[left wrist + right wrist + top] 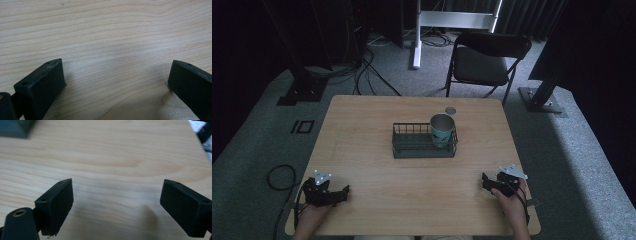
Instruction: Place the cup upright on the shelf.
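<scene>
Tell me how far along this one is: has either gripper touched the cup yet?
Not yet. The cup stands upright in the right end of the wire basket, a small lid lying behind it. Left gripper and right gripper rest open at the table's near edge, holding nothing. All handling remains.

no readable text or labels.

table [377,185]: matt wood | basket [412,148]: dark wire | cup [442,130]: probably paper
</scene>
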A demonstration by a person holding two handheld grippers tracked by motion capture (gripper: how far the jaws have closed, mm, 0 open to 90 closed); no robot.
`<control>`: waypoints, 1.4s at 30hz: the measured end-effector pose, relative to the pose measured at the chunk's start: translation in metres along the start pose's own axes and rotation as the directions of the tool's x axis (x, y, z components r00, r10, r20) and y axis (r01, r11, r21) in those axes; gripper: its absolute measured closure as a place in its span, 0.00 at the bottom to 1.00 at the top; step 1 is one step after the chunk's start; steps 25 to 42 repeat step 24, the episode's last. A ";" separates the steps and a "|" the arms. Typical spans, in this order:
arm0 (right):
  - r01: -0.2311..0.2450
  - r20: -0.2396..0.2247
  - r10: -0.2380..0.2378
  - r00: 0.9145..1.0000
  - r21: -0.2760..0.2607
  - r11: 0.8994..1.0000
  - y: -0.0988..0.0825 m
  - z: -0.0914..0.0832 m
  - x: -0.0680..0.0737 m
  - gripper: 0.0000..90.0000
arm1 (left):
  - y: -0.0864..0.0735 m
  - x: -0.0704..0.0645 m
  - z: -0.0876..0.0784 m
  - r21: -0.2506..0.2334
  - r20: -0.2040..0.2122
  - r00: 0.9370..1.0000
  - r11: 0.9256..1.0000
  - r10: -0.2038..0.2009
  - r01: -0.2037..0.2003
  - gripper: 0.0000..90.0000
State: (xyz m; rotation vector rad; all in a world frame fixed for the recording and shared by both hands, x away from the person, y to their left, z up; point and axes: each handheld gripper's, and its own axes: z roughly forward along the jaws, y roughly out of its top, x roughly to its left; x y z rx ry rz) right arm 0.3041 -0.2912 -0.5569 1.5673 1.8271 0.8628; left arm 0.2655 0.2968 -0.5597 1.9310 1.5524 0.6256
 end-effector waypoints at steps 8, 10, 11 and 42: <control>-0.039 0.013 0.038 0.999 0.075 0.996 -0.003 0.000 -0.013 0.13 | 0.000 0.000 0.000 0.000 0.000 1.000 1.000 0.000 0.000 0.02; -0.033 0.004 0.032 0.999 0.083 0.996 -0.004 -0.001 -0.012 0.14 | 0.000 0.000 0.000 0.000 0.000 1.000 1.000 0.000 0.000 0.02; -0.035 0.002 0.035 0.999 0.084 0.996 -0.005 -0.001 -0.012 0.14 | 0.000 0.000 0.000 0.000 0.000 1.000 1.000 0.000 0.000 0.02; -0.012 -0.023 0.014 1.000 0.086 0.996 -0.005 -0.001 -0.011 0.13 | 0.000 0.000 0.000 0.000 0.000 1.000 1.000 0.000 0.000 0.02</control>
